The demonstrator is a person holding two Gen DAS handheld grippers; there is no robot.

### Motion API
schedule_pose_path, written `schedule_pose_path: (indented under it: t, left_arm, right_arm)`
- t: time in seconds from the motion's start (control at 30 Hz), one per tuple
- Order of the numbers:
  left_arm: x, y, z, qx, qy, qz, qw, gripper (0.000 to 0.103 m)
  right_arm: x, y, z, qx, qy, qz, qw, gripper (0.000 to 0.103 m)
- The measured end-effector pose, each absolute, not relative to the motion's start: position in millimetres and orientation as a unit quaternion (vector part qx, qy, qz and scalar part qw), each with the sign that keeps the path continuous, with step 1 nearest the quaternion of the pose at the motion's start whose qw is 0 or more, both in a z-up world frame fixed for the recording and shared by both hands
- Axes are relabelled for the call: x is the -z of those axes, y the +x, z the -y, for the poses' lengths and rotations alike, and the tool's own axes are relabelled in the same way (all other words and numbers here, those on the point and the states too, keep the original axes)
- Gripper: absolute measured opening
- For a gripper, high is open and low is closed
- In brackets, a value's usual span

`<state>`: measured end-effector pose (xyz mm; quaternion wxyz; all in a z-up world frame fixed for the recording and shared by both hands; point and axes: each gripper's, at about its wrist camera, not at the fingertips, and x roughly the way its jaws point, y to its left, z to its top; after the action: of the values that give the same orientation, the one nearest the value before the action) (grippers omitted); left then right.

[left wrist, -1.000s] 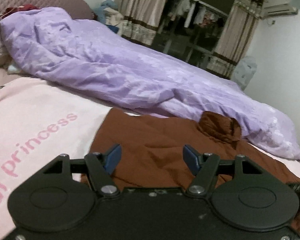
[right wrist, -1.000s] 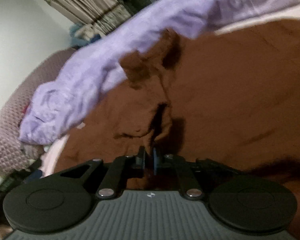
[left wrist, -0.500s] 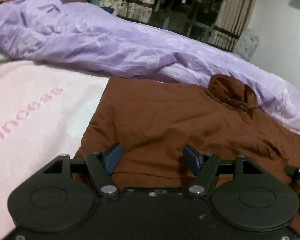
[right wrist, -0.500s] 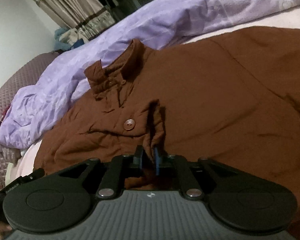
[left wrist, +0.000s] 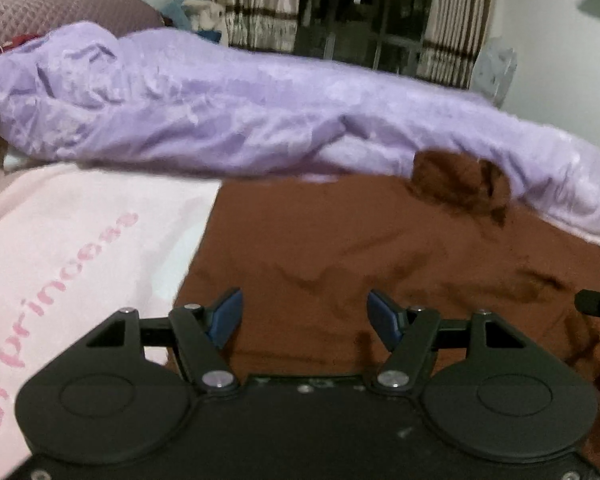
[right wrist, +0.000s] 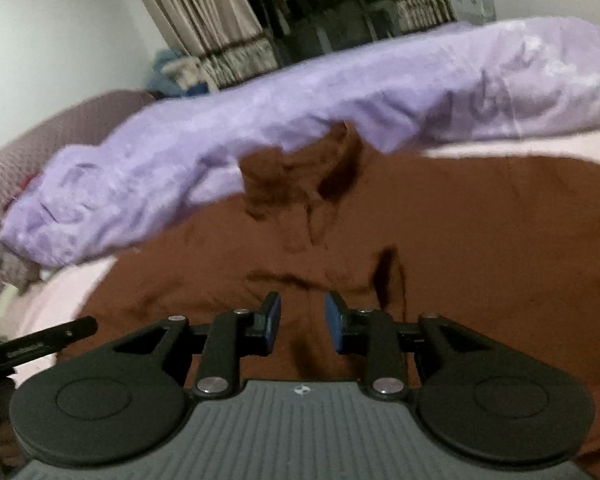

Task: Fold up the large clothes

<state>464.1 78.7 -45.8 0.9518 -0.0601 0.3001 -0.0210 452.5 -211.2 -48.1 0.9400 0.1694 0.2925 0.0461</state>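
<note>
On the bed, the brown shirt [right wrist: 440,240] lies spread flat over the pink blanket [left wrist: 80,232], collar against the purple duvet [left wrist: 220,120]. Right claw [right wrist: 302,322] has just been opening, jaws narrowly apart, nothing pinched between them now. Left claw [left wrist: 304,318] stands wide and empty above the cloth. Blurry view, but no fold looks made yet; folding remains. No containers in sight.

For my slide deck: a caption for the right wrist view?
Right gripper, fingers just opened, over a brown shirt beside a purple duvet.
</note>
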Motion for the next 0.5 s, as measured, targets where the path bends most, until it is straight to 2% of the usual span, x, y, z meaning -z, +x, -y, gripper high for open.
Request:
schedule_pose_path:
  t: [0.07, 0.1, 0.23, 0.33, 0.4, 0.5]
  left_arm:
    - [58.0, 469.5, -79.0, 0.018, -0.058, -0.316, 0.947, 0.069]
    - [62.0, 470.9, -78.8, 0.018, -0.055, -0.317, 0.947, 0.070]
    - [64.8, 472.9, -74.9, 0.014, -0.041, -0.314, 0.948, 0.070]
    - [54.9, 466.5, -76.4, 0.021, -0.061, -0.308, 0.949, 0.070]
    - [46.4, 457.8, -78.0, 0.030, -0.067, -0.302, 0.950, 0.071]
    - [37.5, 440.6, -75.9, 0.037, -0.048, -0.290, 0.955, 0.071]
  right_arm:
    - [63.0, 457.0, 211.4, -0.031, 0.171, -0.312, 0.934, 0.032]
    - [69.9, 458.4, 213.6, -0.028, 0.176, -0.317, 0.931, 0.027]
    - [69.9, 454.2, 225.3, -0.038, 0.207, -0.310, 0.927, 0.028]
    - [55.9, 438.1, 251.7, -0.035, 0.258, -0.311, 0.914, 0.033]
    - [44.9, 414.2, 284.0, -0.026, 0.288, -0.287, 0.913, 0.046]
    - [35.6, 371.7, 342.8, 0.044, 0.292, -0.254, 0.921, 0.048]
